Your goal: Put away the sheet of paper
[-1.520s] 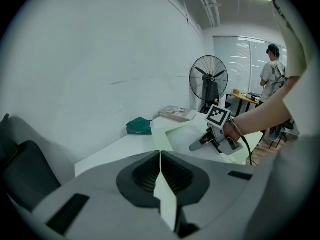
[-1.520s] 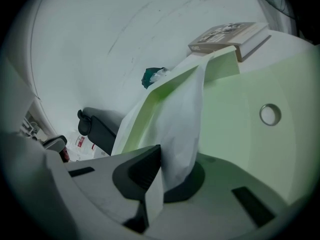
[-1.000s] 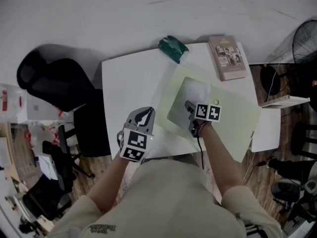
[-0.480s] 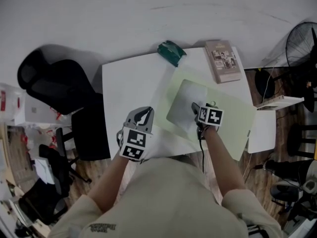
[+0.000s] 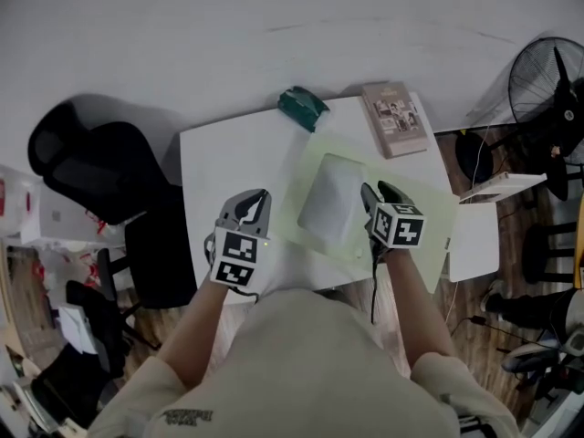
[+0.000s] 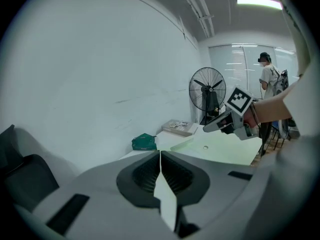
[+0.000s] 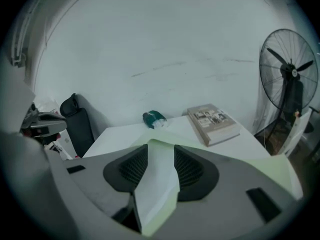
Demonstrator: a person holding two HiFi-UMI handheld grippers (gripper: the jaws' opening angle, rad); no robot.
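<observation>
Head view: my right gripper (image 5: 376, 192) has lifted clear of the sheet of paper (image 5: 328, 203). The sheet lies flat on the pale green folder (image 5: 429, 210) mid-table, so I judge it released.

Right gripper view: the jaws stand apart, having just closed partway, with nothing between them.

Left gripper view: my left gripper (image 6: 160, 155) has its jaws together and empty.

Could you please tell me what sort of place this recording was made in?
Probably an office or workroom: a white desk, a black office chair beside it, and a standing fan.
</observation>
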